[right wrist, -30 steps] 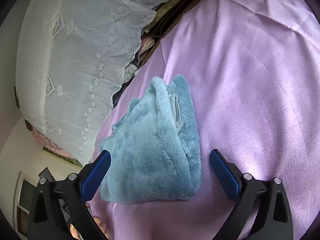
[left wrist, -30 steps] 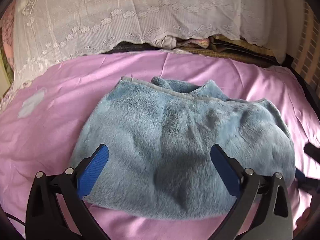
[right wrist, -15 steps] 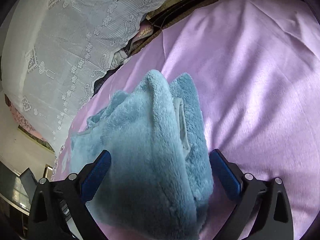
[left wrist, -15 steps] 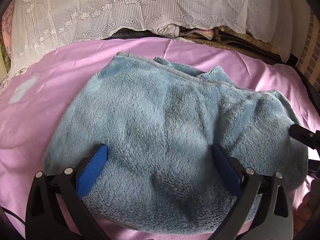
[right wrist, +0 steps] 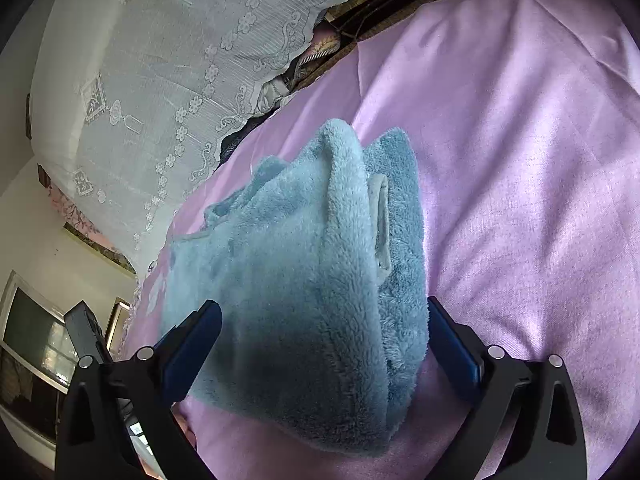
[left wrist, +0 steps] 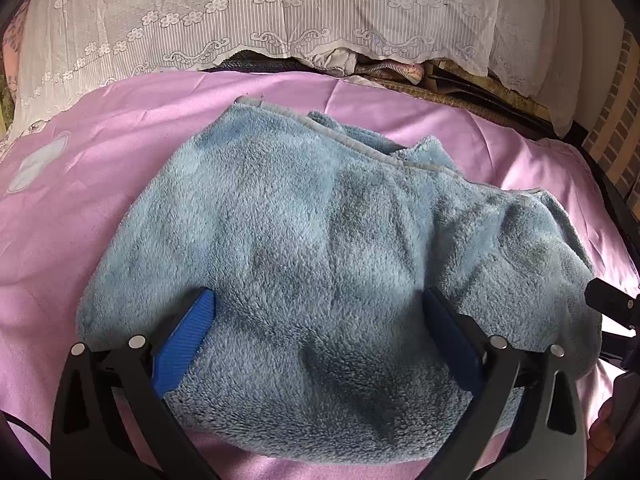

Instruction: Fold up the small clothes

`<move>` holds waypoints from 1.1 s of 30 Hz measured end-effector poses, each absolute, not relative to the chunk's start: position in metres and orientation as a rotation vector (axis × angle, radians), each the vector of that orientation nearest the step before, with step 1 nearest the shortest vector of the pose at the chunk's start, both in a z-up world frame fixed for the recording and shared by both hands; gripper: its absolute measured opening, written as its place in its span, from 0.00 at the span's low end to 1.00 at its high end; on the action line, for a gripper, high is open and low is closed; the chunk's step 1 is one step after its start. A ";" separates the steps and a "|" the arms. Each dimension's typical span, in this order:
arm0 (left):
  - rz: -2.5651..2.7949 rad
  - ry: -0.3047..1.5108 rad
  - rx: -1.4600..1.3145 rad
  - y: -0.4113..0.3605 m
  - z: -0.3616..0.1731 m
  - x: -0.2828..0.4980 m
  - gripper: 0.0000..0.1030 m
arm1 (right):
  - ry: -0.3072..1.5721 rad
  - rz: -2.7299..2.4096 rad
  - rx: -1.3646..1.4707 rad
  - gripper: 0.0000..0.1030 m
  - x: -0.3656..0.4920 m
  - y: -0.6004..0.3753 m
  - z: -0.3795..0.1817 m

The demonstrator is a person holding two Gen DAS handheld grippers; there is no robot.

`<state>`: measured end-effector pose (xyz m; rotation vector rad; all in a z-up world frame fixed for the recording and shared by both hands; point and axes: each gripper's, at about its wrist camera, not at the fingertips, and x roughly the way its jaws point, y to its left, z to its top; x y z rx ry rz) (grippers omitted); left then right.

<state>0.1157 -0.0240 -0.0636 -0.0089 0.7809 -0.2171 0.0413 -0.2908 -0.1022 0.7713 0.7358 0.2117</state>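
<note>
A fluffy blue fleece garment [left wrist: 320,248] lies folded on a pink bedsheet [left wrist: 100,152], with a grey trimmed hem along its far edge. My left gripper [left wrist: 318,320] is open, its blue-padded fingers spread over the garment's near edge. In the right wrist view the same blue garment [right wrist: 304,280] shows its stacked layers and a grey trim loop from the side. My right gripper [right wrist: 324,336] is open too, straddling the garment's end. Part of the right gripper's black body [left wrist: 608,304] shows at the right rim of the left wrist view.
A white lace cover [left wrist: 280,20] hangs over piled things at the head of the bed. Pink sheet [right wrist: 520,160] stretches wide to the right of the garment. A dark screen or window frame [right wrist: 32,340] stands in the room at the left.
Both grippers have moved in close to the garment, which now fills the space between their fingers. The garment itself has not shifted or changed shape.
</note>
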 end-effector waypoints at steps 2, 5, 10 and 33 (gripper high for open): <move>-0.214 0.785 0.001 -0.025 -0.064 0.116 0.96 | 0.743 0.257 0.802 0.97 0.040 -0.285 -0.102; -0.214 0.788 0.007 -0.025 -0.064 0.116 0.96 | 0.744 0.246 0.777 0.97 0.039 -0.277 -0.102; -0.209 0.787 0.021 -0.027 -0.063 0.117 0.96 | 0.697 0.191 0.853 0.79 0.035 -0.288 -0.106; -0.204 0.783 0.031 -0.027 -0.063 0.115 0.96 | 0.604 0.278 0.864 0.95 0.028 -0.284 -0.101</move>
